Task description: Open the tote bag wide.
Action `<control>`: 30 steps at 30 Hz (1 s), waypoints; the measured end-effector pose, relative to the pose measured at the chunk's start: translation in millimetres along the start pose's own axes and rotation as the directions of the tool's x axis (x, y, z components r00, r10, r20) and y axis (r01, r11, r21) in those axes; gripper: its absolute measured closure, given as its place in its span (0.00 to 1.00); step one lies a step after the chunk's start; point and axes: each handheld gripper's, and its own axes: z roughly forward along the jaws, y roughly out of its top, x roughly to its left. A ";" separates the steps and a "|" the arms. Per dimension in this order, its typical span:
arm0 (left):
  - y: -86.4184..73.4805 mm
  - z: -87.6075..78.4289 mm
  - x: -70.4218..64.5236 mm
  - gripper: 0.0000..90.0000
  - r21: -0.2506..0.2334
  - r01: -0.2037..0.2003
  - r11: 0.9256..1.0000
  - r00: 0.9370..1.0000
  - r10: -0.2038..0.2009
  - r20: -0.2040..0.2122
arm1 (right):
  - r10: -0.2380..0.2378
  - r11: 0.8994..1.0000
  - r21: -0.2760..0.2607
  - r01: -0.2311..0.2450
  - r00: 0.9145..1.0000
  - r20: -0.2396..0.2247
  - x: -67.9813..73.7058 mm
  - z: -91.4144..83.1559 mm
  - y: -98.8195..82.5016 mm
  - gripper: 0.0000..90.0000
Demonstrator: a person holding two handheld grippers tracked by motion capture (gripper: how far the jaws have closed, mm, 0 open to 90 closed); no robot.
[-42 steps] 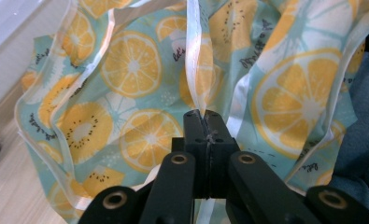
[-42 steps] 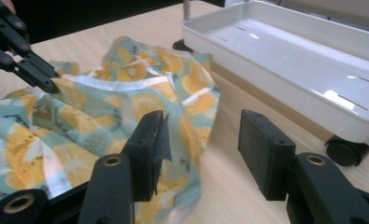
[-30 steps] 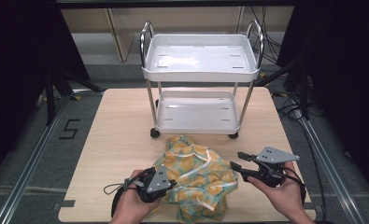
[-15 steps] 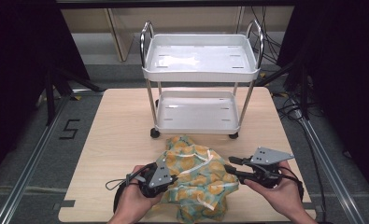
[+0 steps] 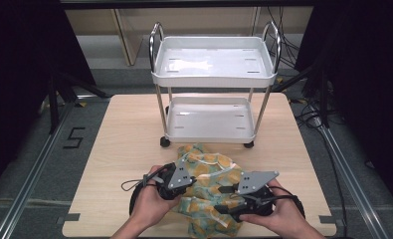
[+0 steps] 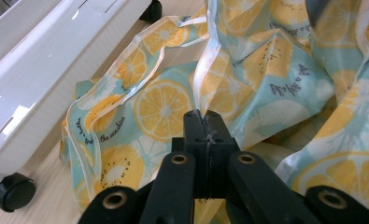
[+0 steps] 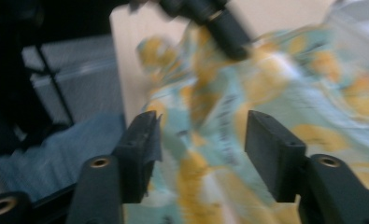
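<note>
Crumpled teal cloth with orange-slice print point(image 5: 210, 191) on pale wooden surface point(image 5: 119, 149), left claw point(image 6: 204, 122) clamped on its fold, right claw point(image 7: 202, 140) just opening wide over cloth, white two-tier wheeled trolley point(image 5: 213, 74) behind.

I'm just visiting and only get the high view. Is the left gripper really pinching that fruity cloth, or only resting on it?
Observer: The left gripper view shows the left gripper with its jaws shut. A white hem of the cloth rises straight from their tips, so it looks pinched.
Operator: And the right one?
Observer: The right gripper has just been opening. Its jaws stand apart, with the blurred cloth between them and not pressed.
Operator: What is the print?
Observer: Orange and kiwi slices on pale blue, with small writing.
</note>
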 end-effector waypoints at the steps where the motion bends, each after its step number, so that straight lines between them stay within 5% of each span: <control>1: 0.6 0.5 0.8 1.00 0.001 -0.001 1.000 1.000 0.001 -0.002 | -0.013 1.000 0.019 0.013 1.000 -0.016 2.1 4.5 -0.6 0.49; 5: 3.6 3.5 4.7 1.00 -0.003 0.009 1.000 1.000 -0.009 -0.006 | -0.056 0.994 0.092 0.059 0.998 -0.032 6.7 15.1 -4.6 0.60; 6: 5.6 5.7 9.2 1.00 0.003 -0.002 1.000 1.000 0.002 -0.020 | -0.082 0.985 0.149 0.085 0.996 -0.025 10.3 19.5 -8.7 0.77; 9: 8.1 10.0 22.4 1.00 0.021 -0.010 1.000 0.998 0.011 -0.067 | -0.112 0.973 0.200 0.118 0.993 -0.041 13.6 22.8 -12.5 0.89; 13: 8.7 15.1 35.3 1.00 0.006 0.032 0.999 0.994 -0.031 -0.107 | -0.153 0.956 0.239 0.169 0.985 -0.081 15.0 23.3 -14.6 0.92; 14: 8.7 17.2 41.6 1.00 0.005 0.048 0.999 0.990 -0.047 -0.131 | -0.168 0.941 0.278 0.192 0.980 -0.108 16.0 23.6 -17.8 0.94; 24: 9.9 20.7 50.7 1.00 -0.023 0.063 0.998 0.979 -0.066 -0.193 | -0.089 0.914 0.384 0.127 0.989 -0.115 5.1 22.6 -38.8 0.92; 27: 13.6 20.1 47.6 1.00 -0.028 0.033 0.999 0.979 -0.038 -0.201 | -0.067 0.931 0.351 0.102 0.992 -0.109 3.6 18.9 -36.2 0.79; 30: 16.5 20.7 43.7 1.00 -0.040 0.030 0.999 0.981 -0.037 -0.193 | -0.054 0.964 0.257 0.071 0.996 -0.074 -0.8 9.0 -25.5 0.63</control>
